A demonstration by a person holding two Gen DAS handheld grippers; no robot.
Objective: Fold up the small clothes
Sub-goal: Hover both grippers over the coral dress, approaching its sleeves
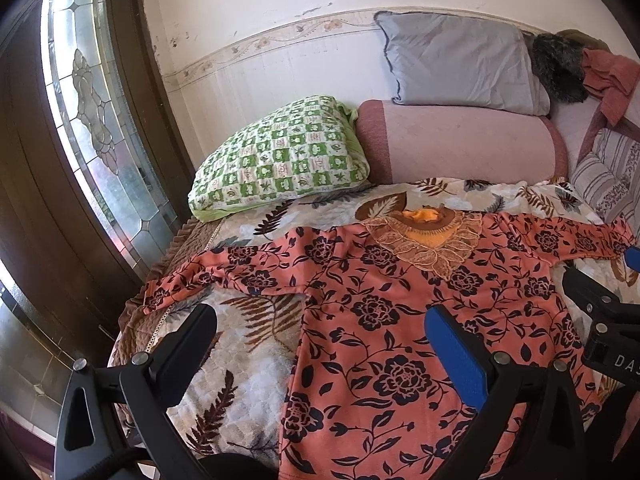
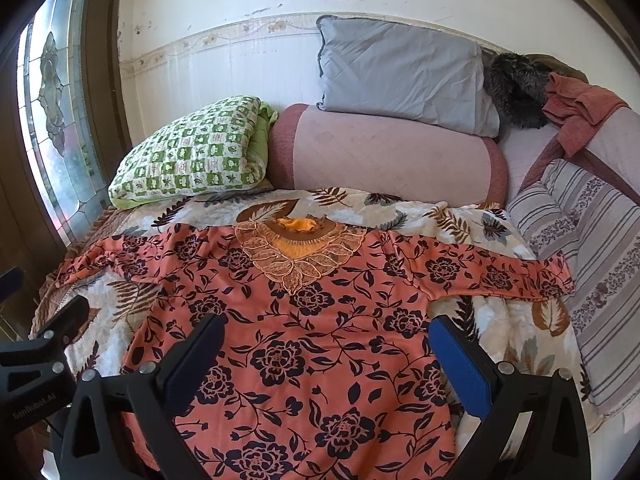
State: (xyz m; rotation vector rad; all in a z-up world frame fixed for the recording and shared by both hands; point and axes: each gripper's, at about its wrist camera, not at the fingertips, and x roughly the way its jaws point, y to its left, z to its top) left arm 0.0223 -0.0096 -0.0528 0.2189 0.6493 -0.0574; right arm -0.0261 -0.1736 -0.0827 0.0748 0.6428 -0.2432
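An orange blouse with black flowers [image 1: 400, 320] lies flat, front up, on a leaf-print quilt [image 1: 240, 360], sleeves spread to both sides and a lace collar [image 1: 432, 244] at the far end. My left gripper [image 1: 324, 344] is open and empty above the blouse's left edge. My right gripper [image 2: 328, 352] is open and empty above the blouse's [image 2: 304, 340] right half. The right gripper also shows at the right edge of the left wrist view [image 1: 600, 300]; the left gripper shows at the left edge of the right wrist view [image 2: 44, 336].
A green checked pillow [image 1: 280, 156], a pink bolster [image 1: 460, 140] and a grey pillow [image 1: 460, 64] lie at the far end by the wall. A striped cushion [image 2: 592, 264] lies to the right. A glass-panelled door [image 1: 88, 120] stands left of the bed.
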